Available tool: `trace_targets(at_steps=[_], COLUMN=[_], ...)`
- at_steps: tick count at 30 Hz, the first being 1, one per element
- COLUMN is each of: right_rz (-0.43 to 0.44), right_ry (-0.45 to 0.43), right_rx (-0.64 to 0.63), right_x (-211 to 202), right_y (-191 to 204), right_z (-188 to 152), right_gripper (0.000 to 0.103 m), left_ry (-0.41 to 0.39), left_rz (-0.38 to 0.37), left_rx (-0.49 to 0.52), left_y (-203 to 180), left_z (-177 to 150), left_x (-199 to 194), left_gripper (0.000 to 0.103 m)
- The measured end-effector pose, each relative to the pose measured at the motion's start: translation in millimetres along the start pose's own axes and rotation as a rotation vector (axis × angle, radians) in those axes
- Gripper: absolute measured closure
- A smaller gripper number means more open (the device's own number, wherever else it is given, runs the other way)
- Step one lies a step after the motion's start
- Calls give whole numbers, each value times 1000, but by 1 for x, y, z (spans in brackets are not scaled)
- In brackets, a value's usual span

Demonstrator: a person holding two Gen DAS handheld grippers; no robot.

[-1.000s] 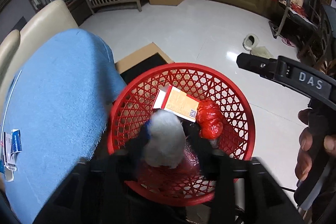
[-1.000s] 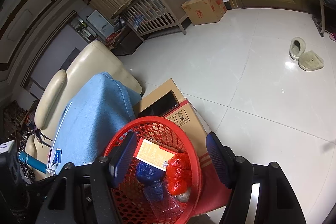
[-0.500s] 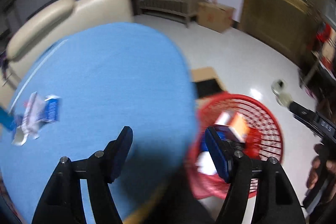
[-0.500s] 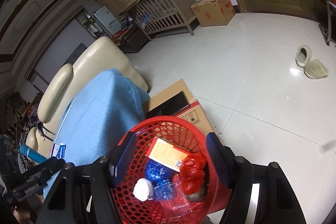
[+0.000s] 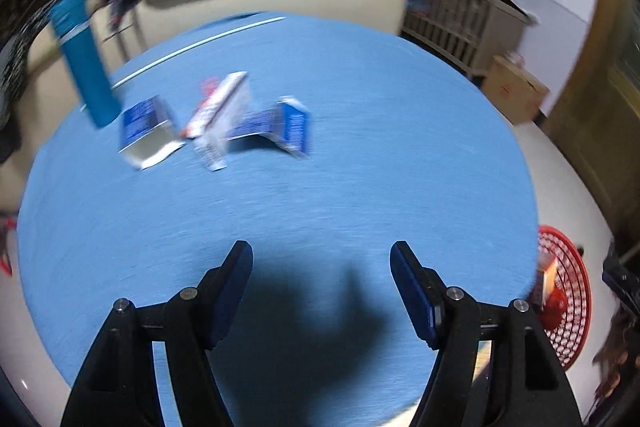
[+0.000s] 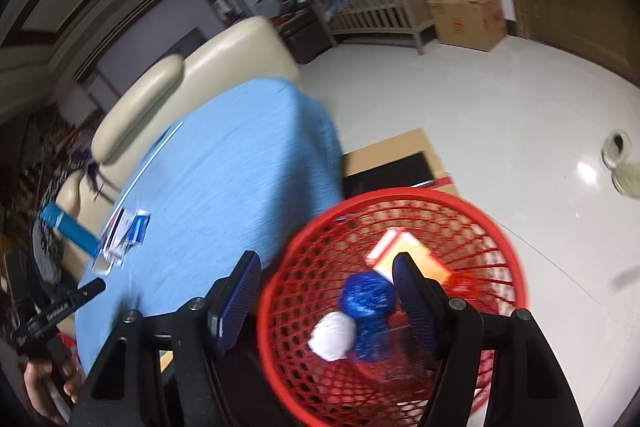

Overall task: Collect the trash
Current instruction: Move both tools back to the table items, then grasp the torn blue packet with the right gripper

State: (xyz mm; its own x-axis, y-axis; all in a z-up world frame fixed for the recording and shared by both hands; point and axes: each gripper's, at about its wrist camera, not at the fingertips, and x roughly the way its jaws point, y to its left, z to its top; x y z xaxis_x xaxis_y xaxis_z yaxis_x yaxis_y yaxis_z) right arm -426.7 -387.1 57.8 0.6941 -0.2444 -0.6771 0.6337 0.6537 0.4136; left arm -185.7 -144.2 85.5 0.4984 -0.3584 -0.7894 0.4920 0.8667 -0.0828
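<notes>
A blue tube [image 5: 84,61] lies on the far left of the blue cloth [image 5: 360,147], its long axis slanting from upper left to lower right toward three blurred, flattened blue-and-white cartons [image 5: 216,123] just beside it. The red mesh basket [image 6: 400,203] stands off the cloth's right edge and holds a white wad [image 6: 334,335], a crumpled blue bag [image 6: 366,297], an orange-and-white box [image 6: 416,255] and something red. The left gripper [image 5: 321,287] hangs over bare cloth with jaws apart and empty; the right gripper [image 6: 326,301] is above the basket, jaws likewise spread and empty.
</notes>
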Motion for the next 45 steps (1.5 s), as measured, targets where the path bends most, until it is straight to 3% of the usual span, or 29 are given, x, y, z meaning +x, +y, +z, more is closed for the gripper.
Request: trace_targets(at_steps=[4,14,25,32,38,41,45], right_rz=[2,-28,87,163,143,104,29], right_ry=[20,62,218,343,396,378,366], right_rx=[-72,-188,-365,-270,-271,-298,-549], right_x=[6,27,116,193,249,267,276], right_y=[33,92,224,290,337,358,398], right_z=[-2,4,-6,2,8,11,-6], right_gripper=[31,31,31,31,31,28,32], left_ry=[-10,-14,-12,-11,-19,-21,-22], left_rz=[34,86,100,96,88,90,103], left_rx=[-82,-194,-269,-279,-279,-274,-256], left_y=[43,101,142,153,155,155,153], left_z=[-6,-18,-25,-27,-27,-25,-23], left_x=[0,15,21,27,28,31,34], left_gripper=[31,31,31,31,29,27,26])
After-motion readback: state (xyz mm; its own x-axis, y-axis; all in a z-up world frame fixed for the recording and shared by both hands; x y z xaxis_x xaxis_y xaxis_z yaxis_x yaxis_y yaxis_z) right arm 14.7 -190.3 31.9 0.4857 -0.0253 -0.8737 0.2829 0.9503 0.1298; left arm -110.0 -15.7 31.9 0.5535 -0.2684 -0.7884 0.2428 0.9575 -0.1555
